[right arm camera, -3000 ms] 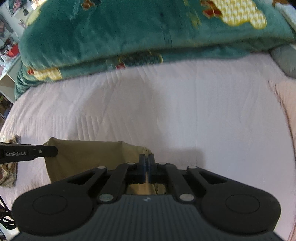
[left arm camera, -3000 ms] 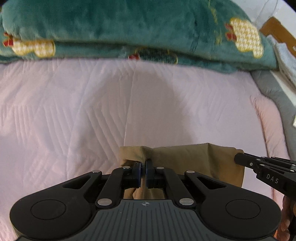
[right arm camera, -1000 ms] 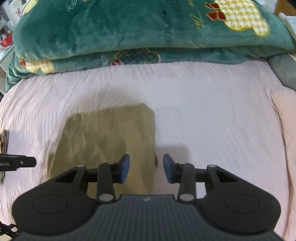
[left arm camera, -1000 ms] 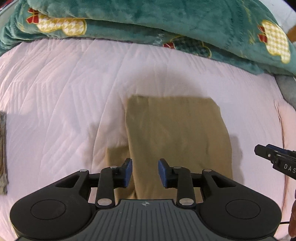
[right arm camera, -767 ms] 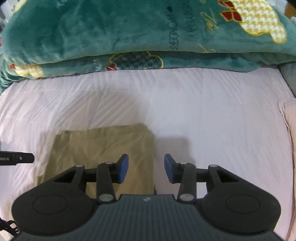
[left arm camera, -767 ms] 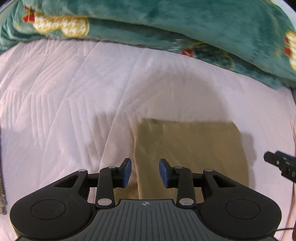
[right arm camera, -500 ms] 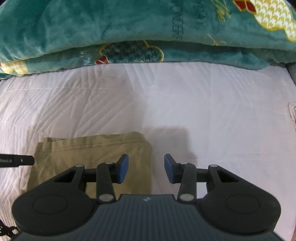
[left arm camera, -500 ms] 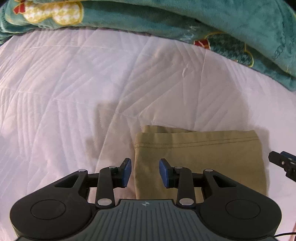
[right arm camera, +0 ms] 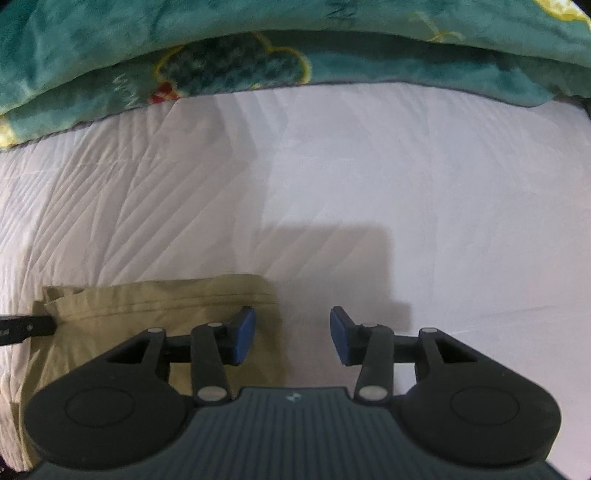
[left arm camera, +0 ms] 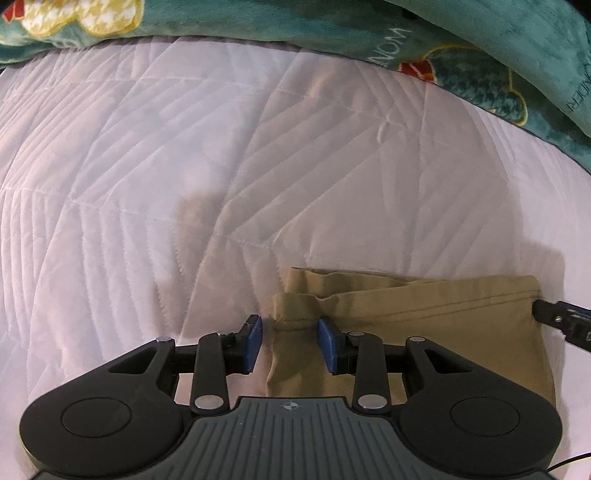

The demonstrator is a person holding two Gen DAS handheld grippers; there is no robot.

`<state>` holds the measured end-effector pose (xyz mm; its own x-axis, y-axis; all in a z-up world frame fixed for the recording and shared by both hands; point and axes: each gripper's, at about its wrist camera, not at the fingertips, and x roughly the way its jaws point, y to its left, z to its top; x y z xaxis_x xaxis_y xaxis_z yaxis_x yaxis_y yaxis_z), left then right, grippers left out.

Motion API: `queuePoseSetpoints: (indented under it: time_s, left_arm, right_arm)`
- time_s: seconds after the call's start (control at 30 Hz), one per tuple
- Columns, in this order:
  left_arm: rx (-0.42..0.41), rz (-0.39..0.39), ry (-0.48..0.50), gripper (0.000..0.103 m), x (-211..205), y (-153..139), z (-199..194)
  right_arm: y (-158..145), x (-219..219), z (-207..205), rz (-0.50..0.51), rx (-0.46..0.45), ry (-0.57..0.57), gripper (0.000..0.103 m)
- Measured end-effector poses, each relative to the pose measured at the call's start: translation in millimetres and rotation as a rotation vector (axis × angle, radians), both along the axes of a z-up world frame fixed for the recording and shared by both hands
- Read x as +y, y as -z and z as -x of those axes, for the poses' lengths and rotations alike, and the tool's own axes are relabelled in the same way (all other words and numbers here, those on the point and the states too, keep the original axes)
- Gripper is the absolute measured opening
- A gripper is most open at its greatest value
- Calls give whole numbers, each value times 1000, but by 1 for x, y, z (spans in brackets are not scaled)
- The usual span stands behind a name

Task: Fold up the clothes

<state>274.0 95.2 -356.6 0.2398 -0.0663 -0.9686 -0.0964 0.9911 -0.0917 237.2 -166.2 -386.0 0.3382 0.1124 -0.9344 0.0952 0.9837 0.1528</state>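
A folded tan garment (left arm camera: 424, 321) lies flat on the pale pink quilted bedspread (left arm camera: 184, 184). My left gripper (left arm camera: 290, 343) is open, low over the bed, its blue pads either side of the garment's far left corner. In the right wrist view the garment (right arm camera: 155, 306) shows at lower left. My right gripper (right arm camera: 292, 334) is open at the garment's far right corner, its left pad over the cloth and its right pad over bare bedspread (right arm camera: 369, 166). The tip of the right gripper (left arm camera: 561, 319) shows at the garment's right edge in the left wrist view.
A thick teal blanket (left arm camera: 443, 33) with yellow and red patterns is piled along the far side of the bed, also in the right wrist view (right arm camera: 258, 48). The tip of the left gripper (right arm camera: 26, 326) enters at the left edge.
Three seconds ago both grippers were shut on the garment; they have let go and opened. Over the last second both moved forward and down to the garment's far corners.
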Motion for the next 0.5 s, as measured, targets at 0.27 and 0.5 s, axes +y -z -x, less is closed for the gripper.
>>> queuePoseSetpoints:
  time_s: [0.27, 0.5]
  left_arm:
    - [-25, 39, 21, 10, -4, 0, 2]
    - [-68, 65, 35, 5, -3, -10, 11]
  right_arm:
    - [11, 5, 3, -94, -5, -29, 1]
    - [-1, 4, 17, -108, -59, -28, 1]
